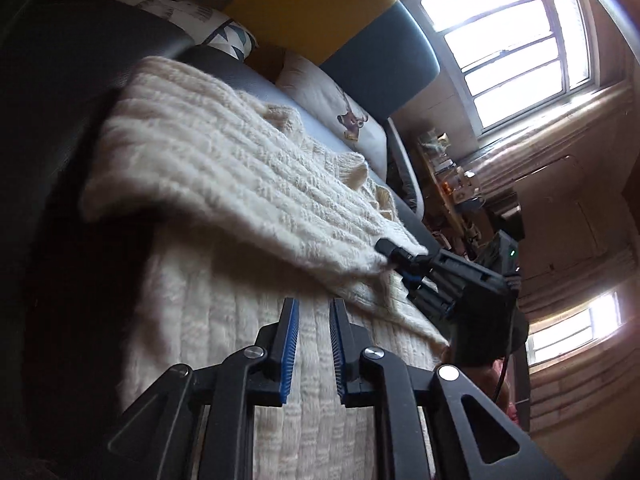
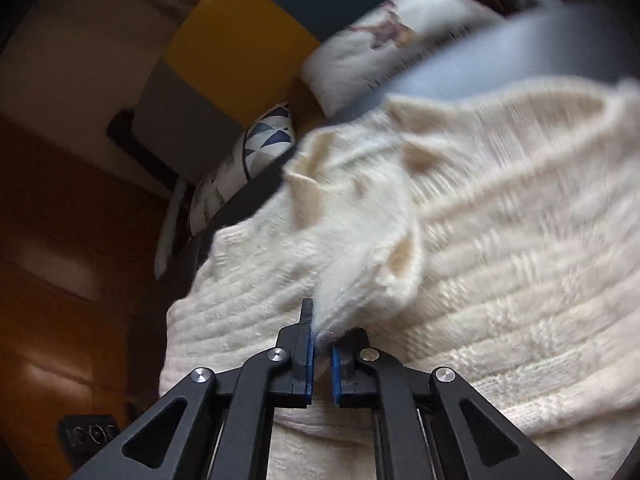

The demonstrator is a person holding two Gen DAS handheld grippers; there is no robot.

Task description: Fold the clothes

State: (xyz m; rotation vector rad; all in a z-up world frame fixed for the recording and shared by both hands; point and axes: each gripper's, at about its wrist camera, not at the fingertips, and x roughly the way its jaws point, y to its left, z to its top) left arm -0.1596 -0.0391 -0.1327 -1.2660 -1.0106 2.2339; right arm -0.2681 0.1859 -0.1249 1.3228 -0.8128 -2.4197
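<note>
A cream cable-knit sweater lies spread over a dark cushioned seat, with one part folded back over the rest. In the left wrist view my left gripper hovers open just above the sweater's lower panel, nothing between its blue pads. Further right, my right gripper pinches the edge of the folded-over part. The right wrist view shows that right gripper shut on a bunched fold of the sweater, which covers the tip of one finger.
Two printed pillows lean against a yellow and dark blue backrest. Bright windows and a cluttered shelf lie beyond the seat's end. A wooden door stands at the left of the right wrist view.
</note>
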